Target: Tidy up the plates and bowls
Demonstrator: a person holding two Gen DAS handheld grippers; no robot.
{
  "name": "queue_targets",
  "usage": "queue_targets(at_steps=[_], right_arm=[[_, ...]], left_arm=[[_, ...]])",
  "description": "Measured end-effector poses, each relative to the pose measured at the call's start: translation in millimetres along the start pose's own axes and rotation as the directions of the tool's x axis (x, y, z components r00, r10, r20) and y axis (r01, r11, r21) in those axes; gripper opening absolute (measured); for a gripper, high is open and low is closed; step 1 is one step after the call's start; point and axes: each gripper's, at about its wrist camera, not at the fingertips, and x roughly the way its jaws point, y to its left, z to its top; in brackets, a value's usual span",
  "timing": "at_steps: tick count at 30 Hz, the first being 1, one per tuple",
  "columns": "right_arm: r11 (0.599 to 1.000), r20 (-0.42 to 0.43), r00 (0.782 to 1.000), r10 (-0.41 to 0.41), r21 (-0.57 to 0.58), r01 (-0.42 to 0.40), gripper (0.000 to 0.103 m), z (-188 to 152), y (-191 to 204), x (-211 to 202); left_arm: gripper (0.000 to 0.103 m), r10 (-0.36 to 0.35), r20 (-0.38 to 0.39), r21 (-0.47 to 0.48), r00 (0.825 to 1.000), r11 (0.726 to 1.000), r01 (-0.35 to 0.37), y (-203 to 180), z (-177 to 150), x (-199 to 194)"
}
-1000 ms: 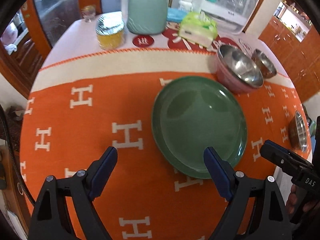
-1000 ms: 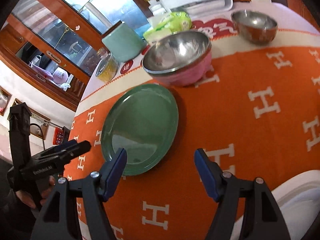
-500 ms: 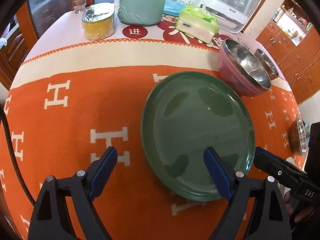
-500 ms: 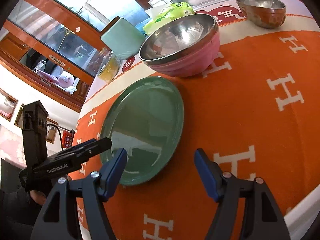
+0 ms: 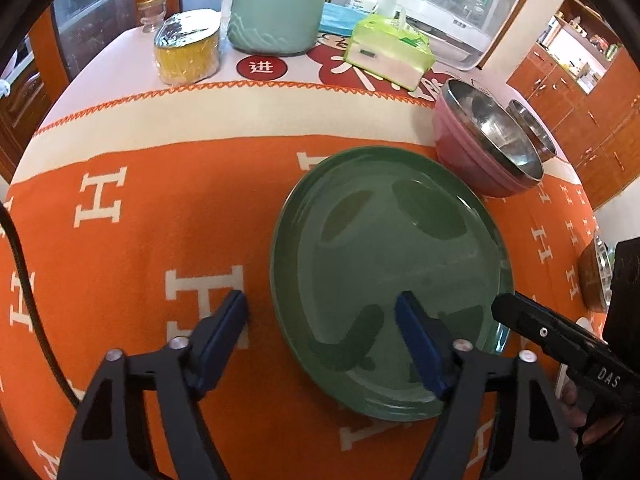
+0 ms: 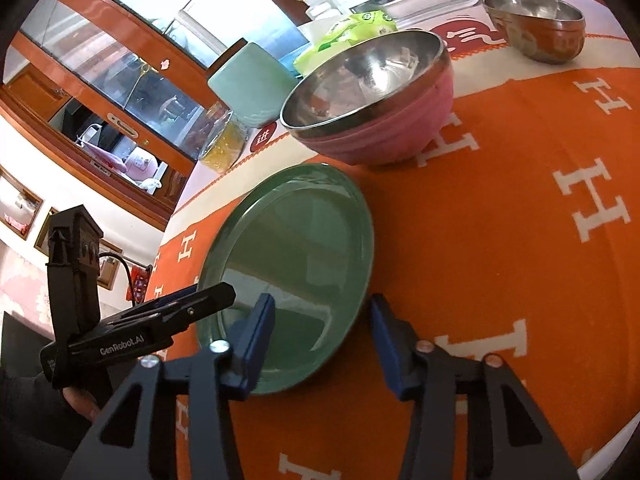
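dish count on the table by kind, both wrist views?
Green plates: 1, the green plate.
Bowls steel inside, pink outside: 1, the pink bowl.
Bowls steel inside, brown outside: 1, the brown bowl.
A dish at the table's right edge is cut off in the left wrist view; kind unclear: 1.
Total: 4, counting the unclear one.

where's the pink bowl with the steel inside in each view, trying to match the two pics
Left wrist view: the pink bowl sits at upper right, just beyond the far right rim of the green plate.
Right wrist view: the pink bowl is at upper centre, beyond the plate's far edge.
Shared landmark: the mint green canister at the table's far side.
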Motion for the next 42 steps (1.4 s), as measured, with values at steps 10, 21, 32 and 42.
queue_targets(at_steps=[10,21,32,42], right_arm=[[0.999,0.001,0.999,-0.033,-0.005,0.033,0.027,0.7,-2.3,1.3],[0.999,-0.008,0.999,-0.04,0.03,0.04,0.013,0.1,-10.0,-0.4],[0.996,-0.057,0.998,-0.02,0.088,0.025,0.011,-6.5,-13.4,-5.8],[0.996,-0.098,0.995,-0.023,0.083,0.032,0.011,-23.3,-4.1,-19.9]], left_arm=[[0.043,0.034,0.019,0.017,0.999,0.999,-0.035,-4.3,-1.4,-0.6],[0.028,0.041,0.026,-0.043,0.999,0.998,-0.04,5.9,-1.9,-3.5],[0.021,0.052,-0.014,-0.075,0.999,0.996,-0.053,5.3,-6.0,-8.8],[0.018,0.102,-0.011,-0.029,0.995,0.994,-0.102,-8.8,-19.9,-39.8]])
